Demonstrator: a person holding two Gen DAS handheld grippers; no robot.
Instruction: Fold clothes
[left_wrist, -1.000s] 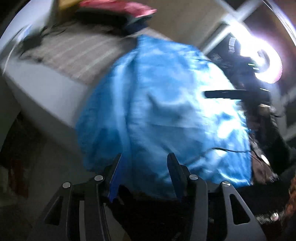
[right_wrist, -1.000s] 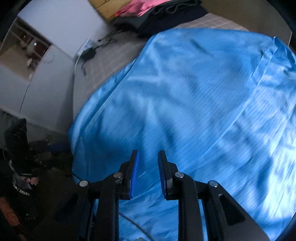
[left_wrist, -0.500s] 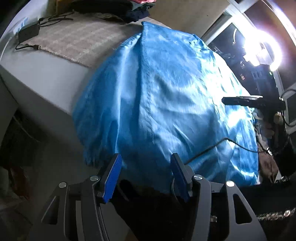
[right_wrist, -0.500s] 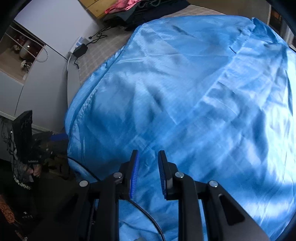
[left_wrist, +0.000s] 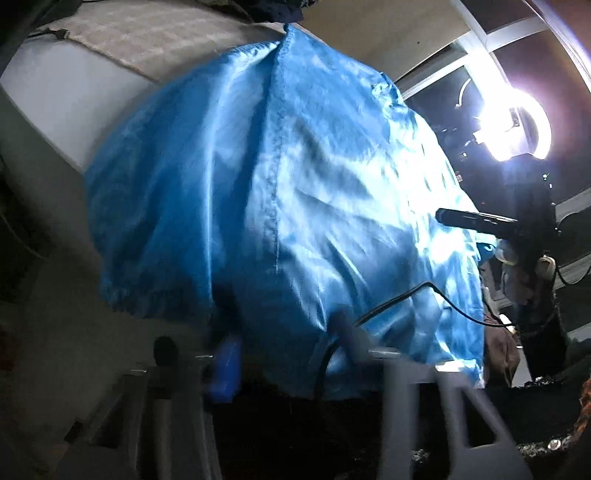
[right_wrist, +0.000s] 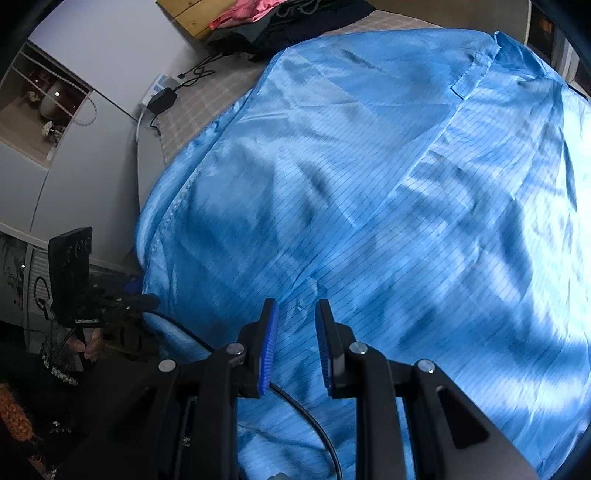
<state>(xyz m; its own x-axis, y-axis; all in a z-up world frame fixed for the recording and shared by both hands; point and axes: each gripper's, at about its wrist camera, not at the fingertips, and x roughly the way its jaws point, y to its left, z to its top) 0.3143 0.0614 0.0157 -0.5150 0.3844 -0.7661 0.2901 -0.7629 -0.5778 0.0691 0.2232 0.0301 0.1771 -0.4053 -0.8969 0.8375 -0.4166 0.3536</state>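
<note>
1. The left wrist view looks from low at the table's near edge, tilted upward along the left gripper (left_wrist: 288, 354), close to the hanging hem of the blue garment (left_wrist: 280, 192); a ring light (left_wrist: 517, 129) glares at upper right.
2. The right wrist view sits higher, looking down along the right gripper (right_wrist: 293, 343) across the garment (right_wrist: 388, 192) toward the clothes pile (right_wrist: 280, 22) at the far end.
3. Both views share the garment, the checked cloth (right_wrist: 199, 107) beneath it and a black cable (left_wrist: 388, 302).

A ring light (left_wrist: 517, 129) glared by the window; a black charger (right_wrist: 161, 100) lay on the checked tabletop (right_wrist: 207, 103).
</note>
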